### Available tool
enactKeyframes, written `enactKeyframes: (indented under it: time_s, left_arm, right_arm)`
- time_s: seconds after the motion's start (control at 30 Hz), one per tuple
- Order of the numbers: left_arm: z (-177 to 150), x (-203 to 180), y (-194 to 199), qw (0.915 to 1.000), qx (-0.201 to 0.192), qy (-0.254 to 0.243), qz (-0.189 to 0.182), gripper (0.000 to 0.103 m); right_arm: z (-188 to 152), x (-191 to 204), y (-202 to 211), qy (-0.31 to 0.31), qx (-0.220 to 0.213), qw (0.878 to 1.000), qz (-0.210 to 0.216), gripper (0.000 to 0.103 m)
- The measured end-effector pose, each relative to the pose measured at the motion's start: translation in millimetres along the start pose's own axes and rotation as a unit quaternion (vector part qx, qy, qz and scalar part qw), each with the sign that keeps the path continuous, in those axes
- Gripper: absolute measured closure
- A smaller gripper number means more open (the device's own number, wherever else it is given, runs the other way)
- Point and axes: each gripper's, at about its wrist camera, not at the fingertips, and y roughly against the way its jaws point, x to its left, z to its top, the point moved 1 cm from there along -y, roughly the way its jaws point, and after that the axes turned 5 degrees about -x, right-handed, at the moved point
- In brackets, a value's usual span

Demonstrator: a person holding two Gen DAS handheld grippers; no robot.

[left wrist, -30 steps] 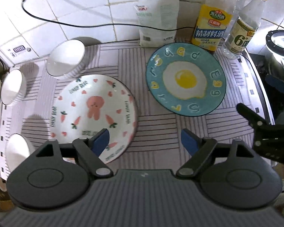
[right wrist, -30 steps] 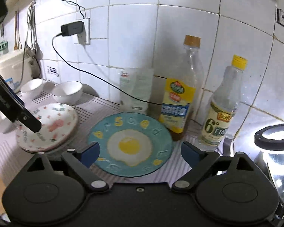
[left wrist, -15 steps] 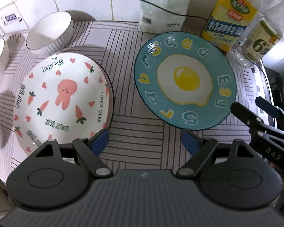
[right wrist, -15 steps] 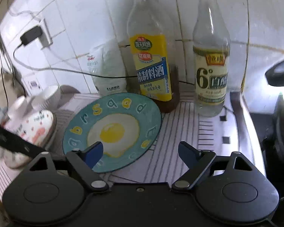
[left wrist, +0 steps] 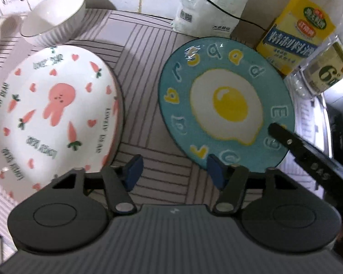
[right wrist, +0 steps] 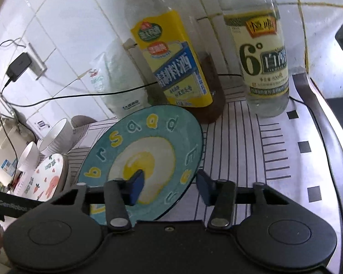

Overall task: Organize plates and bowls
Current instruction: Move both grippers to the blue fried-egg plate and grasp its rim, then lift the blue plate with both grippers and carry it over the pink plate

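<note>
Right tongs (right wrist: 169, 186) apart, straddling the near-right rim of the egg plate (right wrist: 148, 150): one blue pad over the yolk print, the other just outside the edge on the striped mat (right wrist: 251, 150). Probably set this way to pinch the rim, since a flat plate offers no other hold; pads not yet closed on it, contact impossible to confirm. Seen from the left wrist view as a dark finger lying across the teal border of the egg plate (left wrist: 226, 111).

Left tongs (left wrist: 173, 173) also apart, holding nothing, hovering low over the mat in the gap between the two plates, one pad near the rim of the rabbit plate (left wrist: 50, 114), the other just at the near edge of the egg plate. Likely waiting there to steady or to receive.

Rabbit plate flat on the desk at left, seemingly resting on a darker dish beneath, though hard to tell. Ribbed white bowl (left wrist: 54, 20) behind it, a second white bowl (right wrist: 30, 157) further left.

Cooking wine bottle (right wrist: 173, 66), vinegar bottle (right wrist: 263, 52) and white bag (left wrist: 208, 4) crowding the wall just behind the egg plate, so a rim grasp from the open near side looks the sensible approach; lifting straight up should avoid knocking them.
</note>
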Motion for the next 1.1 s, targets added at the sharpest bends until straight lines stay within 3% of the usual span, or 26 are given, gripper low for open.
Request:
enactKeyframes:
  time_s: [0.1,0.13,0.3,0.53,0.77,0.97,1.1]
  left_arm:
    - [4.4,3.3,-9.2,0.9998,-0.005,0.013,-0.015,0.069]
    - [5.8,4.5,-12.2,0.9996,-0.006,0.019,-0.021,0.072]
    - [7.9,10.3,-26.4,0.9977,-0.020,0.052,-0.038,0.077]
    - [8.3,0.0,-20.5,0.9995,-0.021,0.007,-0.025,0.078]
    - [3.0,1.9,11.9,0.9988,-0.033,-0.032,-0.012,0.078]
    - [-5.7,0.0,48.7,0.9965,-0.044,-0.069,-0.022,0.077]
    - [-12.7,7.5,70.8,0.9958,-0.056,-0.068,-0.024,0.078]
  right_arm:
    - [-0.1,-10.5,-7.1,-0.014,0.007,1.000,-0.005,0.085]
    - [-0.3,-14.7,-9.6,-0.024,0.010,1.000,0.001,0.086]
    - [-0.1,-22.7,-16.8,-0.055,0.004,0.998,0.014,0.087]
    - [3.8,-23.9,-15.9,-0.064,0.012,0.998,0.021,0.088]
    - [6.6,-2.9,-2.6,0.000,0.040,0.999,0.029,0.084]
    - [7.9,6.0,22.5,-0.008,0.037,0.998,0.051,0.084]
    - [8.7,16.0,40.1,-0.006,0.034,0.997,0.067,0.083]
